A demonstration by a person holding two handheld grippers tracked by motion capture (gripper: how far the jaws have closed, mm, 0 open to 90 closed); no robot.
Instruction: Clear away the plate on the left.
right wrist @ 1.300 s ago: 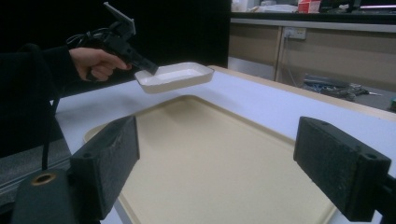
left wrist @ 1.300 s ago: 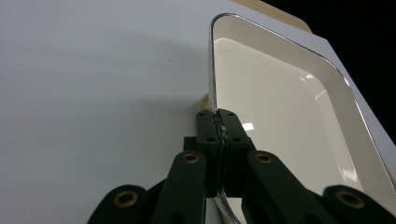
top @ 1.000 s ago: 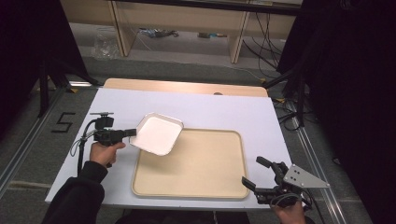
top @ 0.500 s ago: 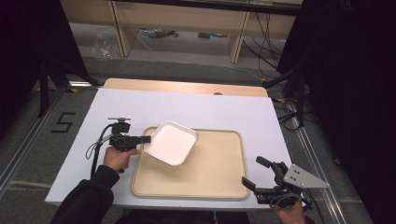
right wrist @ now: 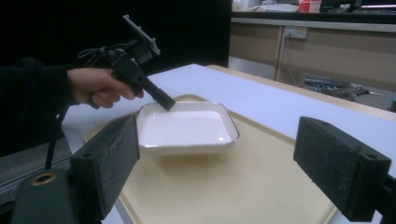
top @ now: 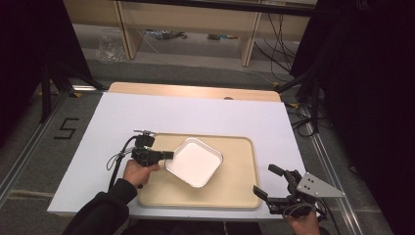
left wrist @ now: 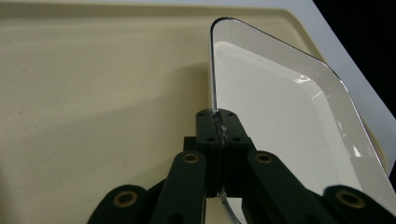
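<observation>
Dish (top: 195, 161) rim is clamped in my left gripper (top: 169, 155), so I'd lower it level onto the tray (top: 235, 196), right gripper (top: 268, 182) spread idle.

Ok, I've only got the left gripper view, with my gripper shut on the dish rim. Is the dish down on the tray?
Observer: Not quite. In the right gripper view the dish looks held just above the tray, with a shadow beneath it.
Operator: Where over the tray?
Observer: High view: about its middle, turned cornerwise.
Operator: And the right gripper?
Observer: The right gripper is open and empty, beside the tray's near right corner, apart from the dish.
</observation>
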